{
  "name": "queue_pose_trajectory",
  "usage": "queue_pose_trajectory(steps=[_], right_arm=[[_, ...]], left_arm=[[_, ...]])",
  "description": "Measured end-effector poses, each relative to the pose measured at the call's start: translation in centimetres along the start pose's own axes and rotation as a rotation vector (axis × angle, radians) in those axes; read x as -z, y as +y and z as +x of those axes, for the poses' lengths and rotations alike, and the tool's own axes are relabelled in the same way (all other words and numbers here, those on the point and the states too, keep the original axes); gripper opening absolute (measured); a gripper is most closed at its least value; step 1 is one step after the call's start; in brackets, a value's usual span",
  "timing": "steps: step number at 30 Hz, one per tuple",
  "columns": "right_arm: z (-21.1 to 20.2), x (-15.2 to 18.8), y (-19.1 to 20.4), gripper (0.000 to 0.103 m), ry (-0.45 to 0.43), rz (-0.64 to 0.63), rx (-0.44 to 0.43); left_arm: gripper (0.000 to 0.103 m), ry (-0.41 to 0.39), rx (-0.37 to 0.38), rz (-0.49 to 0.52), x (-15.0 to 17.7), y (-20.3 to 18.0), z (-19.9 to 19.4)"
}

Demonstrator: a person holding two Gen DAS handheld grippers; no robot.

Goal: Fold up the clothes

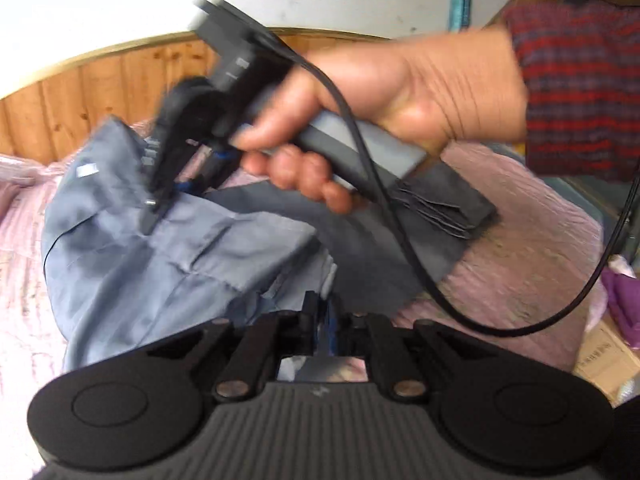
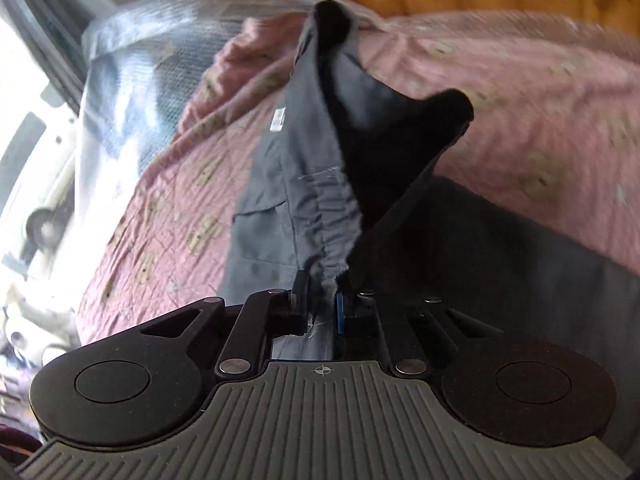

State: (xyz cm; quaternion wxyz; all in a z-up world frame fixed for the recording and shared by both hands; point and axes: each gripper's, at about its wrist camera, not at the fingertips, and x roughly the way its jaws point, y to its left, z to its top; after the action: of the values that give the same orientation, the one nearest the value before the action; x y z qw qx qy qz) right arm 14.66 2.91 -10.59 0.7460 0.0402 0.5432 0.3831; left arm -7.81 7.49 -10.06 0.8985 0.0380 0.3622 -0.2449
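Grey woven fabric, a pair of trousers [image 1: 160,264], is spread over the pink quilted bed cover [image 1: 528,264] and is held by both tools at once. In the left wrist view, the wooden headboard [image 1: 100,92] is seen at 10 o'clock, with the raised bulk of the garment lying below it. The left gripper [image 1: 326,320] is seen at 6 o'clock with its jaws drawn together on a fold of the cloth; a thin strip of fabric is pinched between them. The right gripper [image 1: 156,208] is seen at 9 o'clock of that view, carried by the person's right hand [image 1: 360,120], its tips closed on the upper edge of the garment. A black cable [image 1: 400,240] trails from it across the bed to 4 o'clock.

In the right wrist view, the right gripper [image 2: 322,304] is shown at 6 o'clock with its jaws closed on the gathered waistband [image 2: 336,220], from which the cloth rises toward 12 o'clock. This two-point hold is judged to keep the edge taut so that one half can be laid over the other.

Open bed cover is available at 3 o'clock of both views. Clear plastic sheeting [image 2: 128,80] bounds the bed at 10 o'clock, so less room is left on that side.
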Motion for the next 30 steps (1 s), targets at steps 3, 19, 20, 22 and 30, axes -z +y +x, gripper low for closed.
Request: queue_pose_trajectory(steps=[3,19,20,22,30], right_arm=[[-0.3,4.5,-5.9,0.01,-0.008,0.175,-0.002],[0.7,10.2,-5.4,0.011,-0.028,0.125,0.117],[0.2,9.7,-5.0,0.021,-0.03,0.113,0.146],[-1.9,8.5,-3.3,0.049,-0.072,0.051,0.253],[-0.3,-1.6,6.7,0.048,-0.198,-0.312,0.247]], left_arm=[[0.009,0.002,0.09,-0.102,0.4,1.3,-1.2],[0.026,0.138,-0.184,-0.516,5.4,13.8,0.7],[0.026,0.148,-0.196,-0.513,5.7,13.7,0.8],[0.026,0.111,-0.177,-0.539,5.4,13.5,-0.2],[0.029,0.112,-0.146,-0.483,6.0,10.7,0.3]])
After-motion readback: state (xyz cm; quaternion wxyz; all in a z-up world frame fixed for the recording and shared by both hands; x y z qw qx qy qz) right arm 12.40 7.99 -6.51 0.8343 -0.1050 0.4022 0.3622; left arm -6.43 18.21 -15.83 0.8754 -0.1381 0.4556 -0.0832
